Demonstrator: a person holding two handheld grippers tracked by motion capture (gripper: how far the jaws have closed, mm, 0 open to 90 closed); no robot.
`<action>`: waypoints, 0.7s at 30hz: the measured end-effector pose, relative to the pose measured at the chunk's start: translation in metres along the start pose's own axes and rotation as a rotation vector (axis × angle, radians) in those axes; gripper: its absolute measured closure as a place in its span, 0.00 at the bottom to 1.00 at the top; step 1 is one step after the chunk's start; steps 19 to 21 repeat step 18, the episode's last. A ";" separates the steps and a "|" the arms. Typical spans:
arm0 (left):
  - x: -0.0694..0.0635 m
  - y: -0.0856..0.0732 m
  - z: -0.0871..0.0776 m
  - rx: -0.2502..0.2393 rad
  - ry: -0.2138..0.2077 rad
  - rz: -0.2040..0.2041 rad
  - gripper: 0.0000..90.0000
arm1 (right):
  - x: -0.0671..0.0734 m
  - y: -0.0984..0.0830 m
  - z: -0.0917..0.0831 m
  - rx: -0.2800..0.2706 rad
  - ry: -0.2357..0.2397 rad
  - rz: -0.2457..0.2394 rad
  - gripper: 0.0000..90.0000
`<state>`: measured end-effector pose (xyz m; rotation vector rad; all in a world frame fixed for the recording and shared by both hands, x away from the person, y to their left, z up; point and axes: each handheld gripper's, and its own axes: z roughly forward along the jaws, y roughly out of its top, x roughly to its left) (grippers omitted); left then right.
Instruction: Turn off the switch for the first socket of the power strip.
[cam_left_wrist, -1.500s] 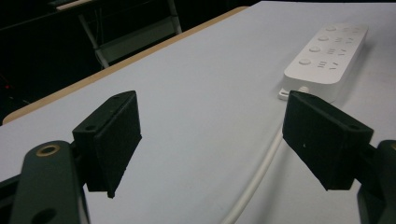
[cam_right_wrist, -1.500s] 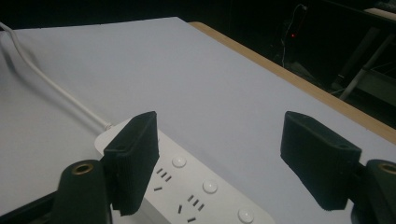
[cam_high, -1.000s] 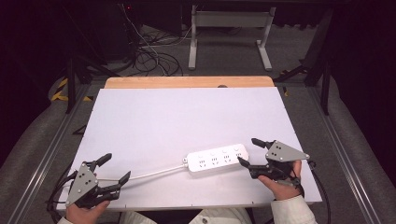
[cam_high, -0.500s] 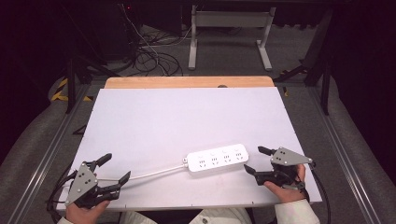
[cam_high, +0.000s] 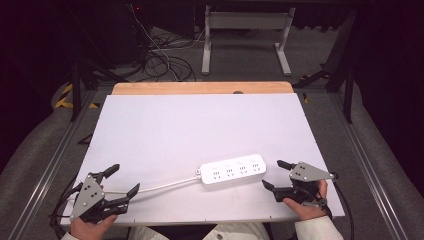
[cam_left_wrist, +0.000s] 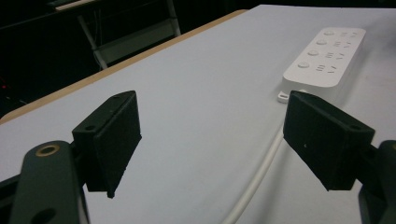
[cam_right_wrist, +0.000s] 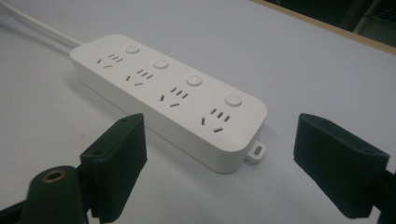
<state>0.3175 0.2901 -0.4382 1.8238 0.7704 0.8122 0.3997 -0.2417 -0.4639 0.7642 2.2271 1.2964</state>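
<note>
the left gripper (cam_high: 116, 182) rests at the near left corner of the white table (cam_high: 200, 125), its jaws spread wide with nothing between them. the white cable (cam_high: 165, 186) runs through the gap between those jaws without touching either pad, as the left gripper view shows (cam_left_wrist: 254, 182), so this hand looks parked there, perhaps ready to steady the lead.

following the cable rightward, it ends at the power strip (cam_high: 233, 169), which lies flat on the table, well ahead of the left gripper and just in front of the right one. it is a long white block with rounded corners, four socket groups in a row, each with a round button beside it, and a small mounting tab at the end nearest the right gripper (cam_right_wrist: 256, 151).

the right gripper (cam_high: 276, 175) sits low by the near right edge, jaws at their widest and bare, having just been opening, with the strip's end just beyond their tips. that spread and aim suggest it is lined up to close across the strip's end.
</note>
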 end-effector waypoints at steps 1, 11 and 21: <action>0.000 0.000 0.000 0.000 0.000 0.000 0.22 | 0.000 0.000 -0.001 -0.002 -0.005 -0.003 0.20; 0.001 0.000 0.000 -0.002 0.008 0.003 0.22 | 0.001 0.002 -0.002 -0.006 -0.021 0.004 0.20; 0.000 -0.001 0.001 -0.004 0.008 0.003 0.21 | 0.000 0.002 -0.004 -0.012 -0.027 0.001 0.20</action>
